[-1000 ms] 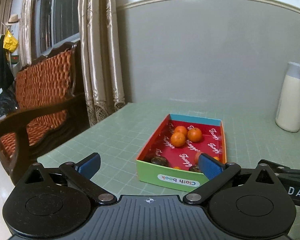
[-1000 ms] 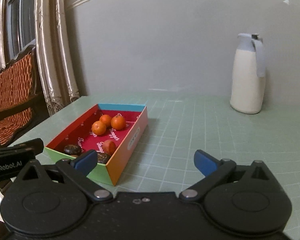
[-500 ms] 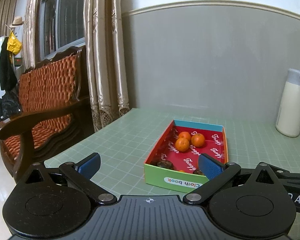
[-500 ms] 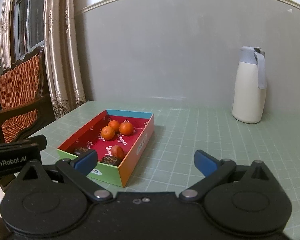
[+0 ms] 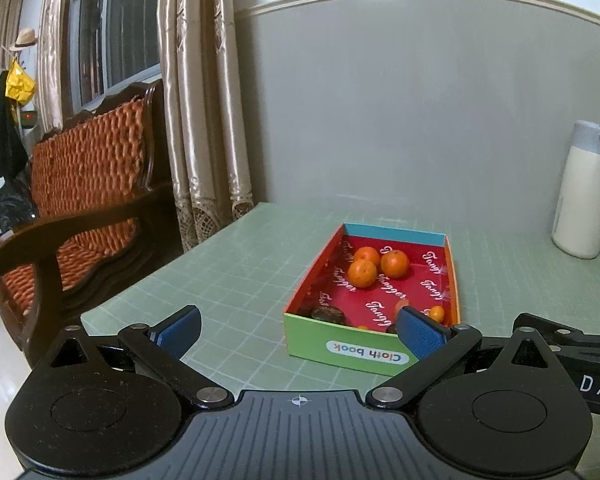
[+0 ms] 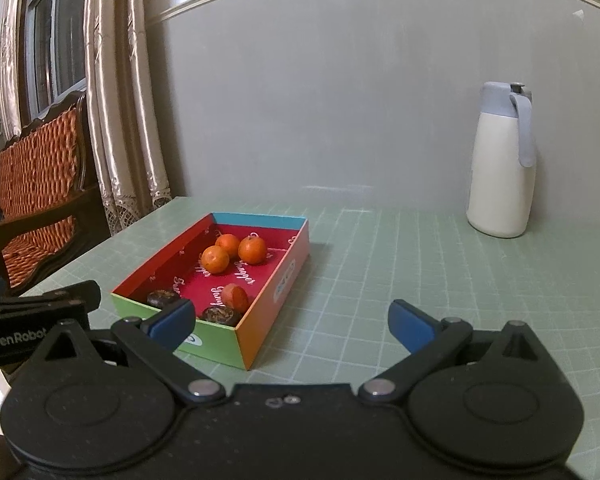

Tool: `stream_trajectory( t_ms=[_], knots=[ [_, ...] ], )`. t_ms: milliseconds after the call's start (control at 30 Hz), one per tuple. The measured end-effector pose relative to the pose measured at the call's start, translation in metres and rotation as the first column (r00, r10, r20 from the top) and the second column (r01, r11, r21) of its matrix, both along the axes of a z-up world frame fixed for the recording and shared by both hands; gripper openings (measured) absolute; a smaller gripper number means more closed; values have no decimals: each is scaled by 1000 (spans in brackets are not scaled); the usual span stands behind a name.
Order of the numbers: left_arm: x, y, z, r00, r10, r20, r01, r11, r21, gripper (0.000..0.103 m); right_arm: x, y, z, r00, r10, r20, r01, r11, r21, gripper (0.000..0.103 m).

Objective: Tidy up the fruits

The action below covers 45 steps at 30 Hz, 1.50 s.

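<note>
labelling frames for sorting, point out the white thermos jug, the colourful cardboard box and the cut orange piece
white thermos jug (image 6: 498,176): right wrist view, body
colourful cardboard box (image 6: 260,330): right wrist view, orange side wall
cut orange piece (image 6: 236,297): right wrist view, centre

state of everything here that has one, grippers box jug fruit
left gripper: open, empty
right gripper: open, empty
box: lidless, upright on the table
three oranges: clustered at the box's far end
dark fruits: at the near end
jug: upright, lid on
curtains: drawn aside
</note>
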State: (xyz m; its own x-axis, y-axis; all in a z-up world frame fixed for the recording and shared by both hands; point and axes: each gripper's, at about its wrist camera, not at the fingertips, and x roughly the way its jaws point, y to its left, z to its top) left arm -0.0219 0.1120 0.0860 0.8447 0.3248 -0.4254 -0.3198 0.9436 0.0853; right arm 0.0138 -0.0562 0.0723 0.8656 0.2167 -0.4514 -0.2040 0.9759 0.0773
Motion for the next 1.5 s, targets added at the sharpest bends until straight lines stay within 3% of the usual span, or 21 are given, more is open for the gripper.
stream_trajectory(
  t_ms=[1500],
  knots=[
    [3, 7, -3, 1000, 26, 0, -26, 1000, -5, 103, 3, 11, 5, 1000, 7, 23, -7, 1000, -5, 103]
  ],
)
